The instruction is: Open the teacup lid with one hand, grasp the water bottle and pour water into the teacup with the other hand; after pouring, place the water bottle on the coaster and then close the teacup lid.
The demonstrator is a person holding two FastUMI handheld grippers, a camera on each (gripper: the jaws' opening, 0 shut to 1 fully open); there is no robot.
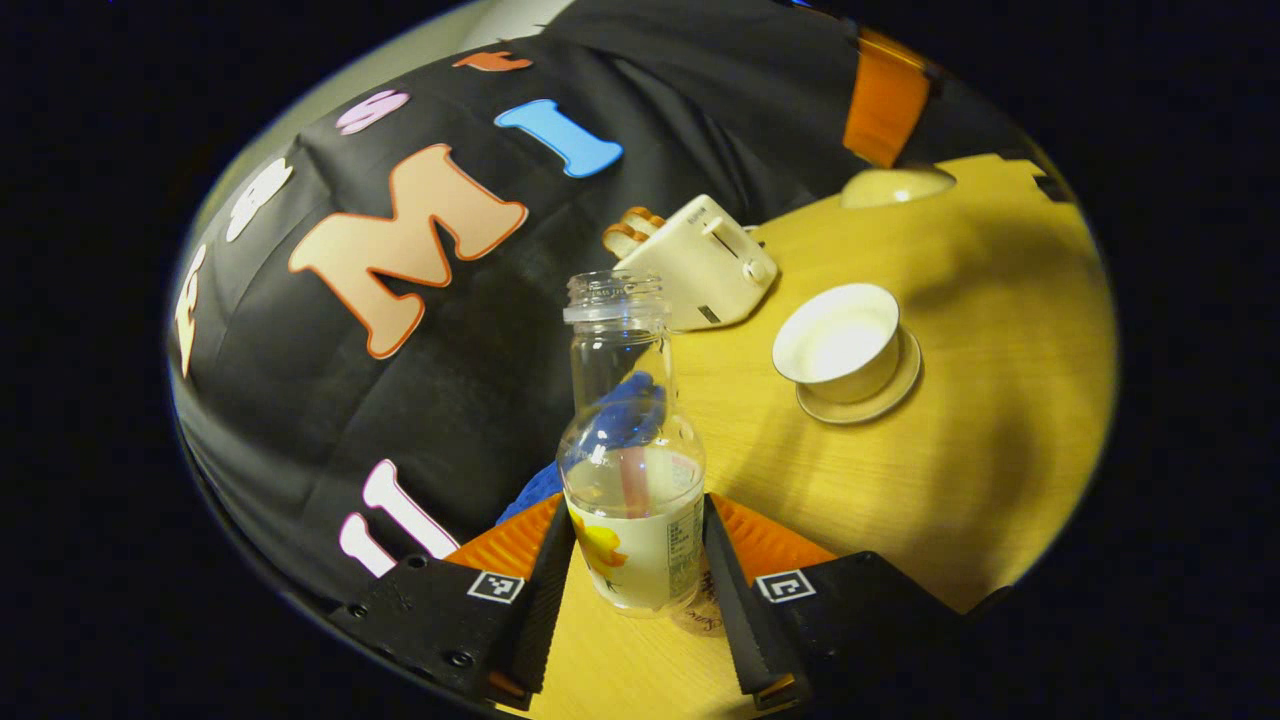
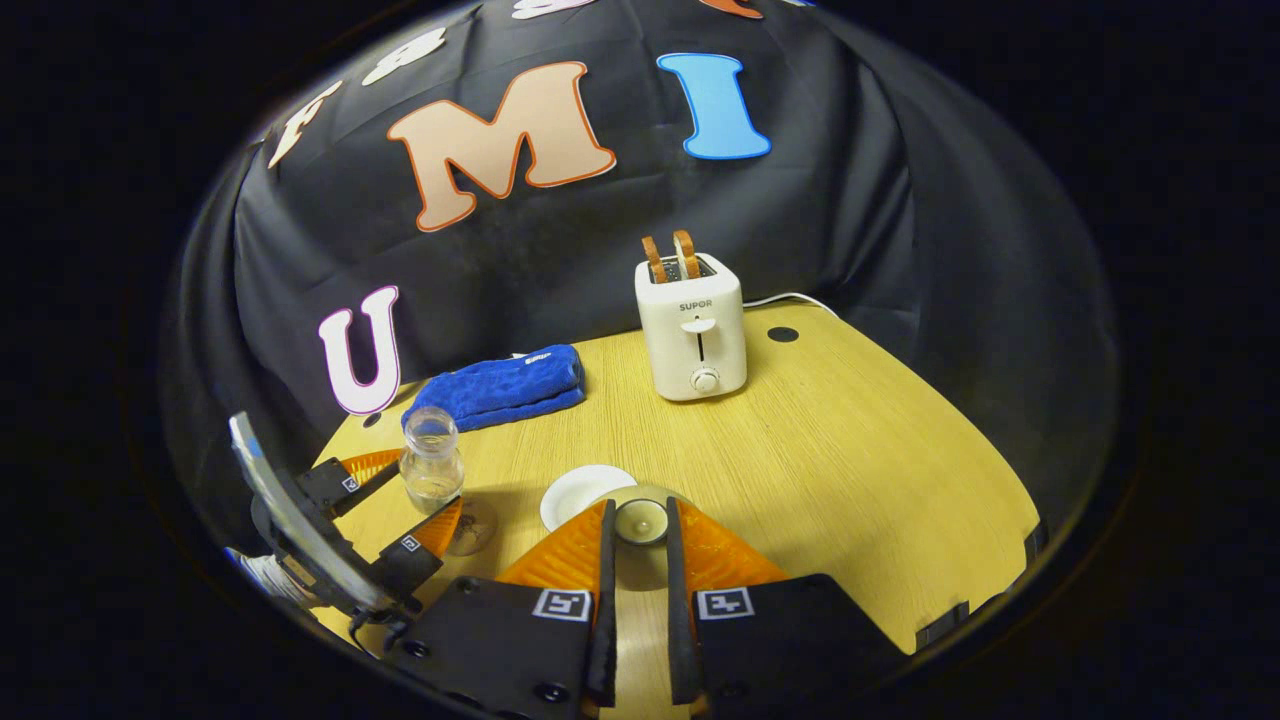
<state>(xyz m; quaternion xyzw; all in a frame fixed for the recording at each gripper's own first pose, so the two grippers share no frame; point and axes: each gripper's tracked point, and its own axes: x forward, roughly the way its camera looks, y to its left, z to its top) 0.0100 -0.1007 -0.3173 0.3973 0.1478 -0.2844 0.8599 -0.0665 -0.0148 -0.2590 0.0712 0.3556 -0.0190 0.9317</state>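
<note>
A cream-white toaster (image 2: 692, 335) stands upright toward the back of the light wooden table (image 2: 850, 480), with 2 browned slices of toast (image 2: 670, 255) sticking up from its slots. A white cord (image 2: 790, 298) trails from behind it toward the wall. A folded blue towel (image 2: 505, 388) lies well apart from the toaster, near the table's far edge. A small dark round hole (image 2: 782, 334) sits in the tabletop just beside the toaster.

Clear uncapped water bottle (image 1: 632, 470) upright (partly filled), white teacup (image 1: 840, 345) open on saucer, lid (image 2: 640, 520) lifted off.
</note>
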